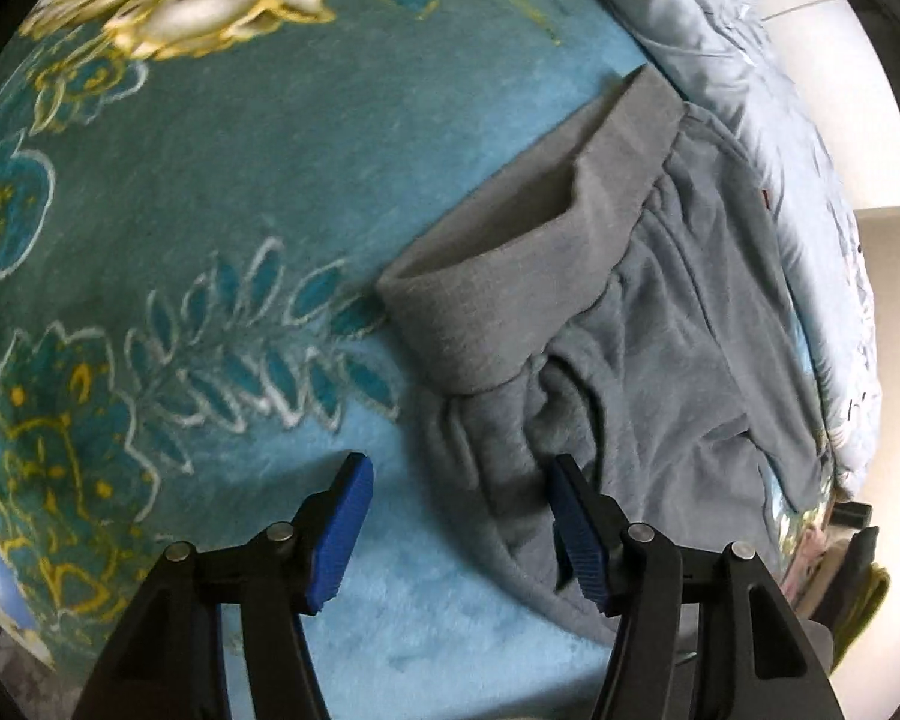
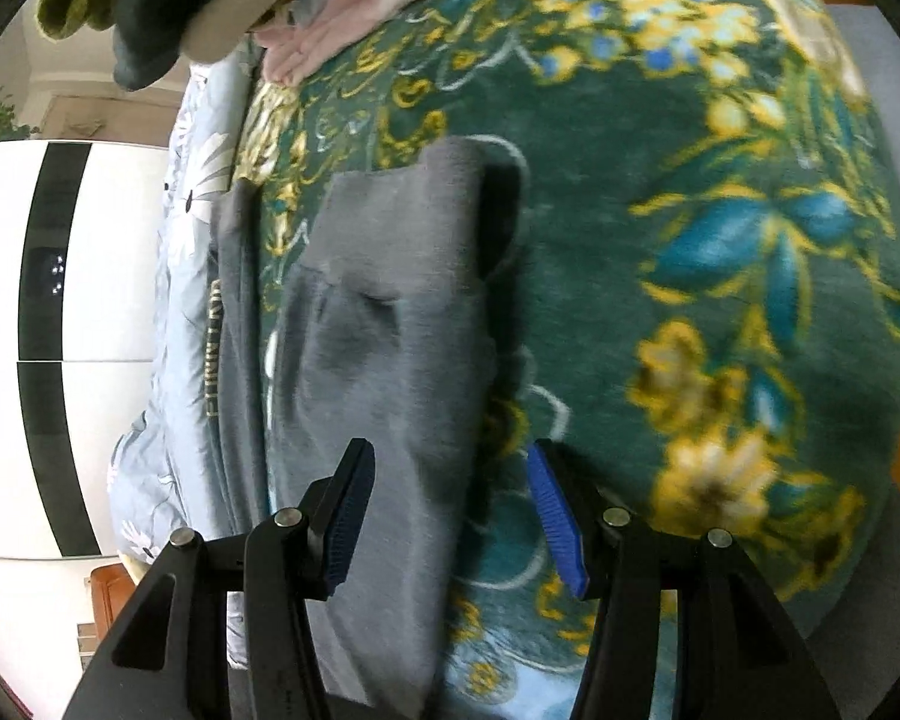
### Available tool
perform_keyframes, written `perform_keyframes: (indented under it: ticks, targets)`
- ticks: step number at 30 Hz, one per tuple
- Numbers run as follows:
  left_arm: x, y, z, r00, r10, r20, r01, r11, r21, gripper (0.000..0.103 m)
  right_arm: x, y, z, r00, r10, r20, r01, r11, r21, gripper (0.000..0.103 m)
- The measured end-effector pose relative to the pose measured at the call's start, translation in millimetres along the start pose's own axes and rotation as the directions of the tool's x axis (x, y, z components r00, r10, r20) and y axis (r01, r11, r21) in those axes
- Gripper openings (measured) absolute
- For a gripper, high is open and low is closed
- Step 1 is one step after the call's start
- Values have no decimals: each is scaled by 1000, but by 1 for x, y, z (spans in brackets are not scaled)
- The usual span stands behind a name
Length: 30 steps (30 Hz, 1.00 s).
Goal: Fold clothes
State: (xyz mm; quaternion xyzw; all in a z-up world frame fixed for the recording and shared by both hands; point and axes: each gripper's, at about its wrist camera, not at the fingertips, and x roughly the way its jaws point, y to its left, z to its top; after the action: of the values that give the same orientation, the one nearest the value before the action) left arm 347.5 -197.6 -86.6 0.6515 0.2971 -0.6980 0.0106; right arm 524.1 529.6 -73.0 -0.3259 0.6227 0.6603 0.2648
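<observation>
A grey fleece garment (image 1: 660,360) lies on the teal floral blanket (image 1: 210,210), its ribbed band (image 1: 510,276) folded over toward the left. My left gripper (image 1: 457,480) hovers open over the garment's near left edge; one finger is above the fleece, the other above bare blanket, and nothing is pinched. In the right wrist view the same grey garment (image 2: 390,330) lies as a long folded strip. My right gripper (image 2: 450,456) stands open above its right edge, pads apart and clear of the cloth.
A darker grey garment with lettering (image 2: 228,330) lies left of the strip, beside a pale floral duvet (image 2: 174,240). Pink (image 2: 342,12) and dark clothes (image 2: 150,0) are piled at the far end. A white wardrobe (image 2: 108,300) stands beyond the bed. The duvet (image 1: 720,48) borders the garment.
</observation>
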Motion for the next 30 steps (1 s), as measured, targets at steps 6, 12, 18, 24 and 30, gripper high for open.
perform_keyframes:
  ticks: [6, 12, 18, 24, 30]
  targets:
    - [-3, 9, 1, 998, -39, 47, 43, 996, -75, 17, 22, 23, 7, 997, -58, -57, 57, 998, -24, 5]
    - [-22, -4, 18, 989, -110, 103, 124, 983, -136, 6, 8, 80, 28, 997, 53, -48, -57, 995, -77, 3]
    - [-75, -41, 49, 935, -283, 213, 313, 942, -120, 6, -18, 155, 40, 983, 185, -15, -185, 966, -181, 3]
    - [-104, -50, 48, 919, -321, 229, 349, 933, -90, 6, -46, 175, 35, 968, 248, 21, -237, 943, -232, 3]
    - [-73, -34, 36, 947, -287, 144, 310, 936, -170, 6, -44, 164, 36, 991, 135, 14, -127, 958, -258, 3]
